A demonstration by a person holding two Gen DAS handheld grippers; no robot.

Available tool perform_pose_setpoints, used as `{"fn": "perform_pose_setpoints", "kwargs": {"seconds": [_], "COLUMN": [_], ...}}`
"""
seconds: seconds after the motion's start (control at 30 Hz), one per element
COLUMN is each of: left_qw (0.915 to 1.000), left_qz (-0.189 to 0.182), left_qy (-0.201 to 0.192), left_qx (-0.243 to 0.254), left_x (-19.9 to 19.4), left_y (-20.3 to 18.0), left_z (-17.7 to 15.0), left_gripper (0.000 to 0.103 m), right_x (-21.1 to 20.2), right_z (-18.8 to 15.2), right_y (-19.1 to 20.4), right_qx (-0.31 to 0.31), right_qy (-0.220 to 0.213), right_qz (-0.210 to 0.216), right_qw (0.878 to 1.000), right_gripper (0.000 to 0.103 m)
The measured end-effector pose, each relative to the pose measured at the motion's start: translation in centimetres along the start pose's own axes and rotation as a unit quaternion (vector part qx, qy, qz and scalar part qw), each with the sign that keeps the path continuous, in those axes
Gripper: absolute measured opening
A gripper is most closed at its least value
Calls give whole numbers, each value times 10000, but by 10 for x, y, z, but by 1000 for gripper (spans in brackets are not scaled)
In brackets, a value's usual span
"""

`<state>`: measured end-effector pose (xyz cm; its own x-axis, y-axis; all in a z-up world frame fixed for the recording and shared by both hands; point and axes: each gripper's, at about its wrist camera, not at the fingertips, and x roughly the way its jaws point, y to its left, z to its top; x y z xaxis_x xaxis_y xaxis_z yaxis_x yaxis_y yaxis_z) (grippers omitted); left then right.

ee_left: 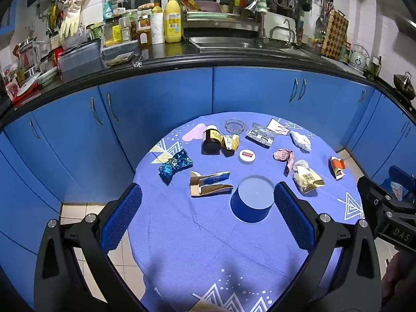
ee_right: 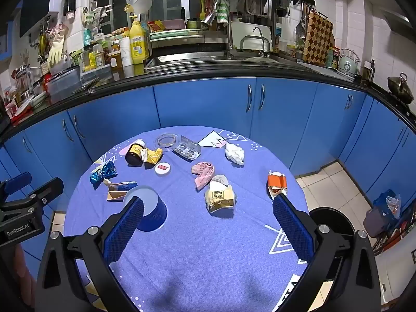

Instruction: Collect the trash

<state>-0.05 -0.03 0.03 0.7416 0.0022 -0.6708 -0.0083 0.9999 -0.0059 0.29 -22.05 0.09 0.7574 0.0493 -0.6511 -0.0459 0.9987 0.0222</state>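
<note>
On a round table under a blue cloth (ee_left: 208, 247) lies scattered trash: a blue foil wrapper (ee_left: 175, 165), a torn paper packet (ee_left: 210, 183), a yellow wrapper (ee_left: 230, 142), a blister pack (ee_left: 260, 135), a white tissue (ee_right: 234, 153), a pink wrapper (ee_right: 203, 172), a beige snack packet (ee_right: 220, 197) and an orange carton (ee_right: 277, 182). A blue cup (ee_left: 253, 199) stands upside down. My left gripper (ee_left: 208, 195) hovers open over the near table, above the torn packet and cup. My right gripper (ee_right: 208, 202) is open too, near the snack packet. Neither holds anything.
A dark jar (ee_left: 212, 141) lies on its side beside a white lid (ee_left: 247, 156) and a glass ashtray (ee_left: 234, 126). A black bin (ee_right: 332, 221) stands on the tiled floor right of the table. Blue cabinets (ee_right: 208, 104) and a crowded counter run behind.
</note>
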Motion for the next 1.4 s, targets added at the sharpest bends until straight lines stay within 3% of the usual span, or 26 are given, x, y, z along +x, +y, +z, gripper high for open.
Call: {"fn": "perform_pose_setpoints", "kwargs": {"seconds": [1.4], "left_qw": [10000], "left_qz": [-77], "left_qy": [48], "left_qx": [-35], "left_x": [-1], "left_y": [-2], "left_z": [0], "left_gripper": [100], "right_x": [0], "right_z": [-3], "right_y": [0], "right_qx": [29], "right_qy": [68], "right_qz": [131], "right_qw": [9999], "right_gripper": [97]}}
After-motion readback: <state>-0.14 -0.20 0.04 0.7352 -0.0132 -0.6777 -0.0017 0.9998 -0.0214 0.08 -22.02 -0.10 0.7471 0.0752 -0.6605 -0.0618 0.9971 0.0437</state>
